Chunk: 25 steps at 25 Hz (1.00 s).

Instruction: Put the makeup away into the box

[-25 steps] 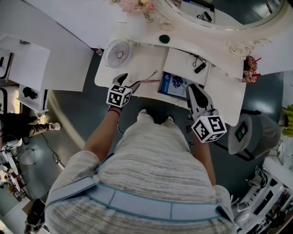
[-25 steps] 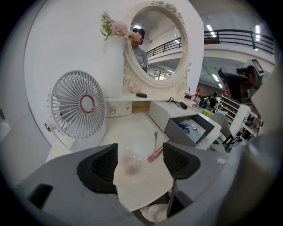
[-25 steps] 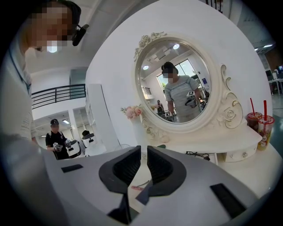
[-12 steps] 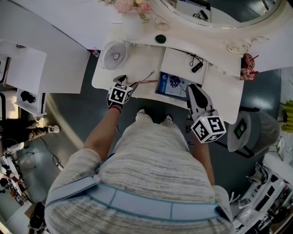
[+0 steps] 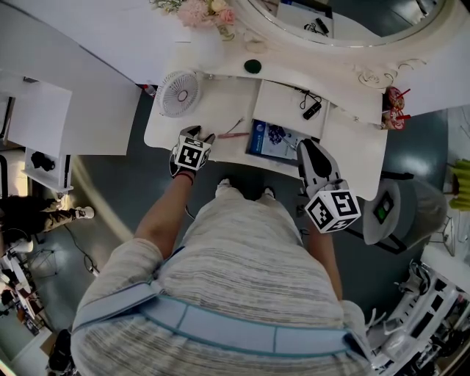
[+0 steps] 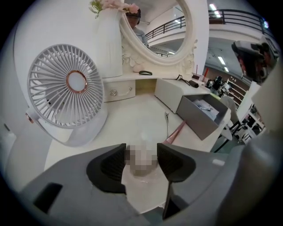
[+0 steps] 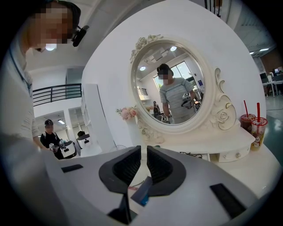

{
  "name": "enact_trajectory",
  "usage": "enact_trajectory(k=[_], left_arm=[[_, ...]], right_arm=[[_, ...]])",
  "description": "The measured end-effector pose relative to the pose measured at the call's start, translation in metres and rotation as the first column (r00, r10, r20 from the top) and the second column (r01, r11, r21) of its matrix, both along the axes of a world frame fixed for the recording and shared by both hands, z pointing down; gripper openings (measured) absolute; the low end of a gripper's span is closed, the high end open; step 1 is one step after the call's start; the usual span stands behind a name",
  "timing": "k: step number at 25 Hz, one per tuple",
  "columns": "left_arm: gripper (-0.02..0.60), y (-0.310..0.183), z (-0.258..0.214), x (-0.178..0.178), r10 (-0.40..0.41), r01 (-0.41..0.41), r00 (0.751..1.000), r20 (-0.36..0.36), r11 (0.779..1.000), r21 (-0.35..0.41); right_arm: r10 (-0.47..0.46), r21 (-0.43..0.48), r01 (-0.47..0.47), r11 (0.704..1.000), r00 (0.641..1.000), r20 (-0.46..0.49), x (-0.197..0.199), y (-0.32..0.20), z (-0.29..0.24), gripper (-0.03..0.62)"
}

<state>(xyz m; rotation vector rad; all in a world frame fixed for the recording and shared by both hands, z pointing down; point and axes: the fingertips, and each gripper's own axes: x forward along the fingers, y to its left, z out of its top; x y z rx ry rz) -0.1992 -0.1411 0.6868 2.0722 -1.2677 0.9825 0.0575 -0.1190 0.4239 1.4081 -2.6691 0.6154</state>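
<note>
Head view: set high above the person (image 5: 250, 272), facing steeply down, far from the white dressing table (image 5: 220, 103); the whole tabletop is in frame. Left gripper view: low and close over the tabletop, facing along its jaws toward the fan (image 6: 66, 95), the box (image 6: 201, 117) and the mirror (image 6: 163, 26); right gripper view: off the table's front edge, near level, facing the mirror (image 7: 170, 84). Shared: mirror (image 5: 352, 18) in all three; fan (image 5: 178, 93) and box (image 5: 275, 138) in head and left gripper views.
</note>
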Motion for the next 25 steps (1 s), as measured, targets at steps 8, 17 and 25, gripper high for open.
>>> enact_trajectory(k=[8, 17, 25], left_arm=[[0.206, -0.006, 0.008, 0.000, 0.009, -0.009, 1.000, 0.018, 1.000, 0.006], [0.175, -0.009, 0.004, 0.000, 0.012, -0.012, 0.999, 0.030, 1.000, -0.007], [0.163, -0.009, -0.007, 0.009, 0.045, -0.045, 0.999, 0.016, 0.999, 0.011]], right_arm=[[0.018, 0.004, -0.018, 1.000, 1.000, -0.002, 0.006, -0.002, -0.001, 0.011], [0.036, -0.002, -0.036, 0.999, 0.999, -0.008, 0.015, -0.003, 0.000, 0.011], [0.048, 0.001, -0.048, 0.999, 0.999, -0.006, 0.022, -0.004, 0.000, 0.011]])
